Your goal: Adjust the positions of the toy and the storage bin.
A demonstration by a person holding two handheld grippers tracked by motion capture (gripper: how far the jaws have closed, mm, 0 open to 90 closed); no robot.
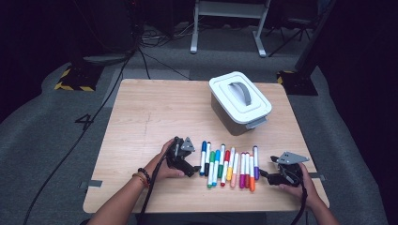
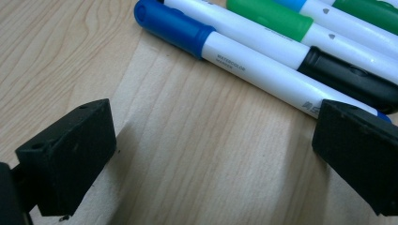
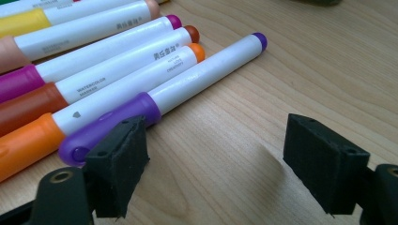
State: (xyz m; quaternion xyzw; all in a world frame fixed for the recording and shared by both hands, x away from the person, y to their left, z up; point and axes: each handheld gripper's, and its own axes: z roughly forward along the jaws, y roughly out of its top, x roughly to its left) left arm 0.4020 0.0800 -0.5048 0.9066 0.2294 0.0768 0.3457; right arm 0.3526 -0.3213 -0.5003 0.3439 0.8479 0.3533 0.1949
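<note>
Markers (image 1: pixel 229 168), lidded box (image 1: pixel 240 101) – high view

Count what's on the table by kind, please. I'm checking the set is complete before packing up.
markers: 12
lidded box: 1
hand-held grippers: 2, the left gripper and the right gripper, both with jaws apart
Total: 15

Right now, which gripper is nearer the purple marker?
Right. The right gripper sits just beside the purple marker at the row's right end; the left gripper lies beyond the row's far left end.
</note>
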